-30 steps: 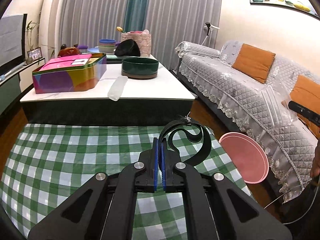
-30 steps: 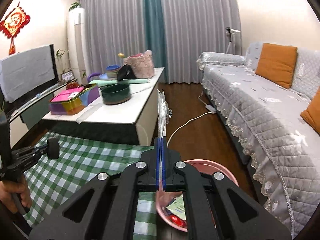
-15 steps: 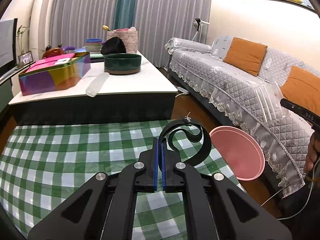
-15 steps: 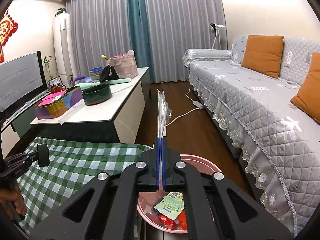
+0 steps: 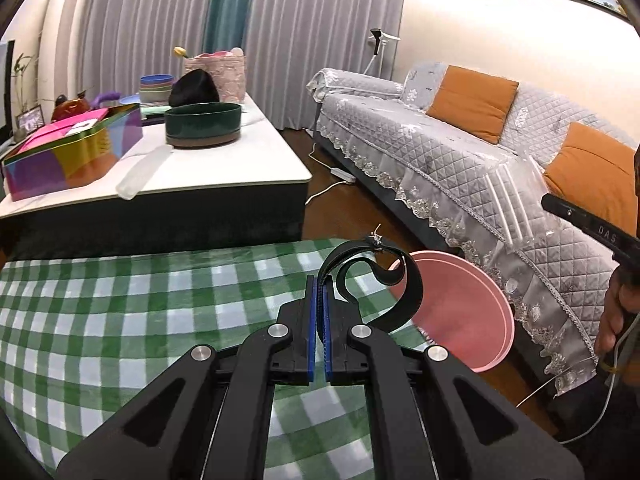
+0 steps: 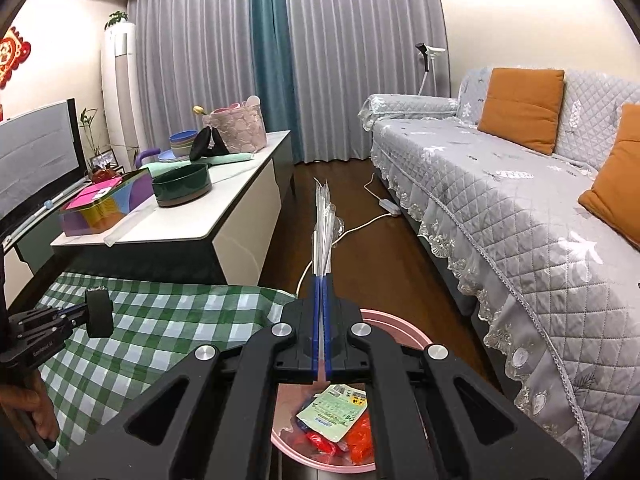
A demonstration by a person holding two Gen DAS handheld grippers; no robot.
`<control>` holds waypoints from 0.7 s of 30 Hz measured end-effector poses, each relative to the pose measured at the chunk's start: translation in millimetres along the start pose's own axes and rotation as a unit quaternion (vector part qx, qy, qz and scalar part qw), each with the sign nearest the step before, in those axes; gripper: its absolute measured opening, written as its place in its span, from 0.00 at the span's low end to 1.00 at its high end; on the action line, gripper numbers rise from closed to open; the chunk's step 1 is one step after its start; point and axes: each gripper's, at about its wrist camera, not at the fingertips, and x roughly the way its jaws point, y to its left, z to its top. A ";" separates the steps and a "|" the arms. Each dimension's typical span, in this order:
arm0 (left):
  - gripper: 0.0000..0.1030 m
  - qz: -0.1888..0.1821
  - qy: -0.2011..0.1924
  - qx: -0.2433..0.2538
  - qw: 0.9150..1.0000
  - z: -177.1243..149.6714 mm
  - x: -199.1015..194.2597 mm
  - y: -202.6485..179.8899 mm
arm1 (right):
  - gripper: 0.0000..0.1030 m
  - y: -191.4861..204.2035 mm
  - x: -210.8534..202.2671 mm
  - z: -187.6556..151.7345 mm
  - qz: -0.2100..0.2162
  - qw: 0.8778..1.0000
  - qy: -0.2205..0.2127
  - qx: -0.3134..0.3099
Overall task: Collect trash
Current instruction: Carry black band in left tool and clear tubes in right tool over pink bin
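Clear crinkly plastic wrapper (image 6: 325,220) sits pinched in the right claw (image 6: 321,320), right above the round pink trash bin (image 6: 400,330). The left claw (image 5: 319,320) pinches a curly black strap (image 5: 384,280). Let go only when straight over the bin.

Home living rm, as shown by a quilted grey sofa (image 6: 520,208) w/ orange cushions (image 6: 520,108). Across the wood floor from the sofa a low white surface (image 6: 224,208) is seen; grey curtains (image 6: 352,60) are hung behind the sofa's far end, a TV (image 6: 36,152) beyond the surface.
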 end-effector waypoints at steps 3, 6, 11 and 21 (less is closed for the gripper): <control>0.02 -0.006 0.000 0.007 1.000 5.0 7.1 -10.2 | 0.02 -3.9 1.9 -0.4 -0.005 1.000 0.002 0.000; 0.02 -0.013 0.000 0.012 1.000 8.8 13.9 -20.0 | 0.02 -10.6 4.0 -1.9 -0.010 1.000 0.004 0.003; 0.02 -0.025 0.005 0.023 0.999 14.4 27.2 -37.8 | 0.02 -22.7 8.0 -4.4 -0.017 1.000 0.011 0.012; 0.02 -0.053 0.023 0.044 0.997 17.1 62.3 -79.2 | 0.02 -39.2 18.6 -7.6 -0.024 0.999 0.023 0.026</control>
